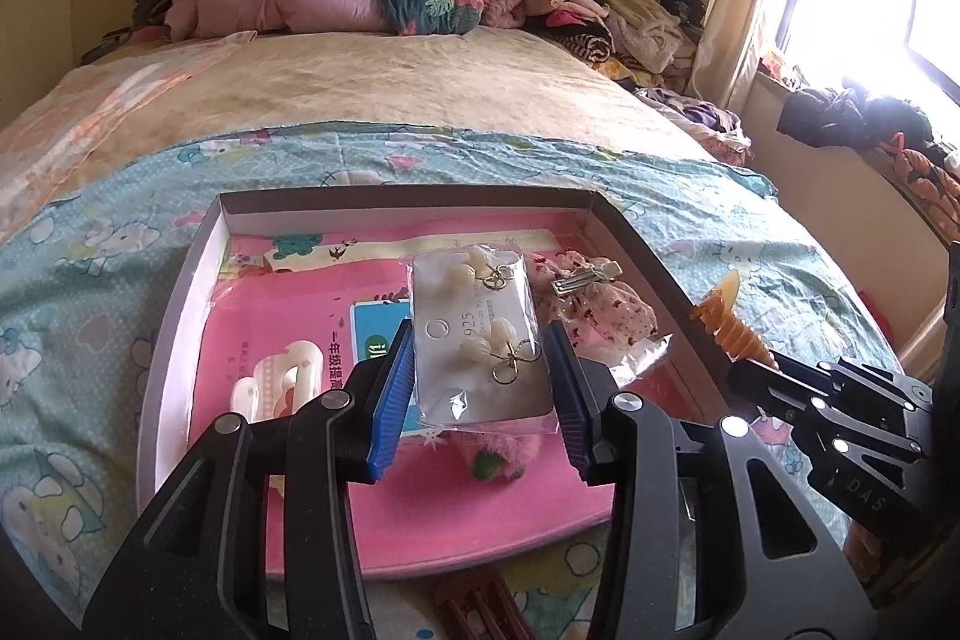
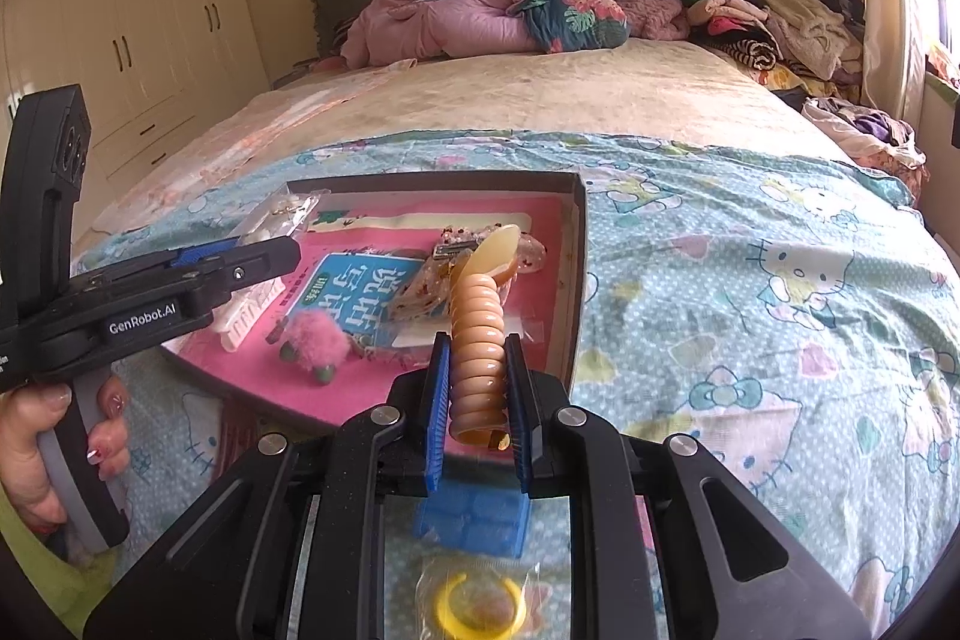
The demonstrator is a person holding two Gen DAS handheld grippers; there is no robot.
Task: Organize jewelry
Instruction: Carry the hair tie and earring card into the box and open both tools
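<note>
- My left gripper (image 1: 480,388) is clenched on a clear packet of pearl earrings (image 1: 480,340), pads pressing both of its long edges, held above the shallow box (image 1: 636,226).
- My right gripper (image 2: 478,400) is clamped tight on a coiled amber hair clip (image 2: 480,334), its flat tip sticking up over the box's near edge.
- Inside the box I see a pink book (image 2: 372,292), a white chain clip (image 1: 282,382), a pink pom-pom tie (image 2: 315,346) and a floral bow clip (image 1: 600,304).
- The box sits on a cartoon-cat bedspread (image 2: 750,310).
</note>
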